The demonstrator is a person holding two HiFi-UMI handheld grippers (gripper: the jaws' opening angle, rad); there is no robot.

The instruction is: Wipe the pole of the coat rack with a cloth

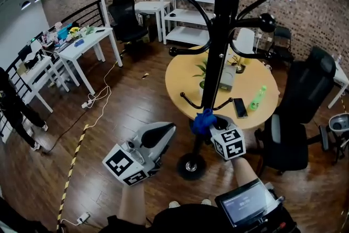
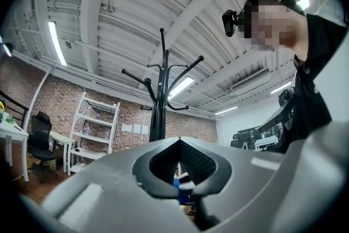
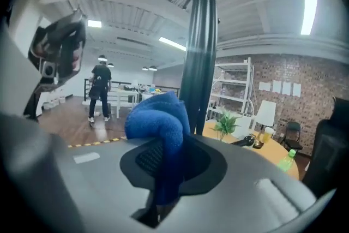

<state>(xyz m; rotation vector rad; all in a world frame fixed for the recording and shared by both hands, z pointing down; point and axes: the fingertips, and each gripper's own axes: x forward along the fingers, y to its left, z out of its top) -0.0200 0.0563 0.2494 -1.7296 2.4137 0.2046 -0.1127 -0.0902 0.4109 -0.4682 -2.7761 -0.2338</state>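
The black coat rack's pole (image 1: 219, 35) rises from its round base (image 1: 191, 166) in front of me. My right gripper (image 1: 210, 125) is shut on a bunched blue cloth (image 1: 202, 121), which presses against the lower pole just under the low hooks. In the right gripper view the cloth (image 3: 158, 120) bulges out of the jaws with the pole (image 3: 197, 52) right behind it. My left gripper (image 1: 163, 132) hangs left of the pole, apart from it. Its jaws meet at the tips (image 2: 179, 139) and hold nothing; the rack (image 2: 158, 112) stands beyond them.
A round yellow table (image 1: 262, 90) with a plant, phone and green bottle (image 1: 257, 98) stands just behind the rack. A black office chair (image 1: 302, 112) is to the right. White shelving (image 1: 185, 3), white desks (image 1: 82, 46), a floor cable and a person (image 1: 16, 112) are at the left.
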